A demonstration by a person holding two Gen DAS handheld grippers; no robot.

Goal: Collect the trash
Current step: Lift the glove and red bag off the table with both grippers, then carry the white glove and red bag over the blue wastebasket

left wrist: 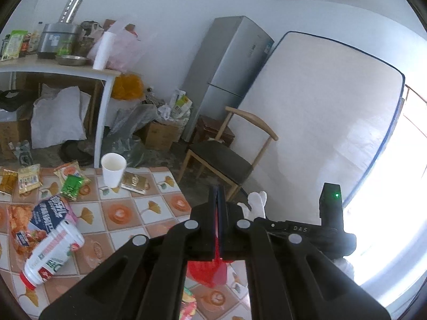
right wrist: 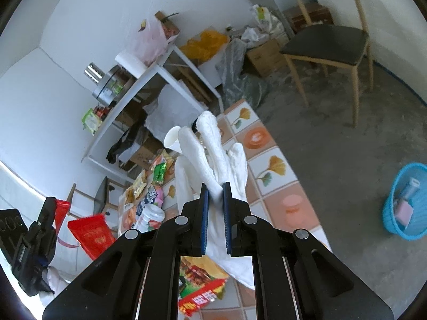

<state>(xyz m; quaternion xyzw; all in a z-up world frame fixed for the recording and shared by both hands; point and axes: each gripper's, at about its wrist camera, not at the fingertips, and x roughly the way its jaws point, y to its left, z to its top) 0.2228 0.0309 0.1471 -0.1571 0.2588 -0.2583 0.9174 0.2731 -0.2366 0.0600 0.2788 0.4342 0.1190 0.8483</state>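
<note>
- Your left gripper [left wrist: 218, 194] has its jaws pressed together on a red packet [left wrist: 205, 272]; the packet hangs below the fingers at 6 o'clock in the left wrist view, and in the right wrist view it shows again at 8 o'clock, clamped and dangling.
- Your right gripper [right wrist: 215, 190] pinches a white glove [right wrist: 213, 154] between its blue pads — the glove's fingers stand up toward 12 o'clock, and its cuff trails down past the jaws.
- The tiled table [left wrist: 149, 213] still carries plenty of trash: a white paper cup [left wrist: 113, 169] stands upright at about 10 o'clock in the left view, with small snack packets [left wrist: 72, 184] lying just left of it.
- A white bottle with a red cap [left wrist: 50, 256] lies on its side at 8 o'clock, touching a blue-and-white carton [left wrist: 50, 213] and an orange snack bag [left wrist: 20, 224].
- Under your right gripper, at 6 o'clock, a colourful food wrapper [right wrist: 202, 285] lies flat on the tiles.
- The blue basket [right wrist: 405, 202] sits on the concrete floor at 3 o'clock in the right view — well apart from the table, with a few items already inside.
- A wooden chair [right wrist: 328, 45] stands at 1 o'clock, beyond the table's far end.
</note>
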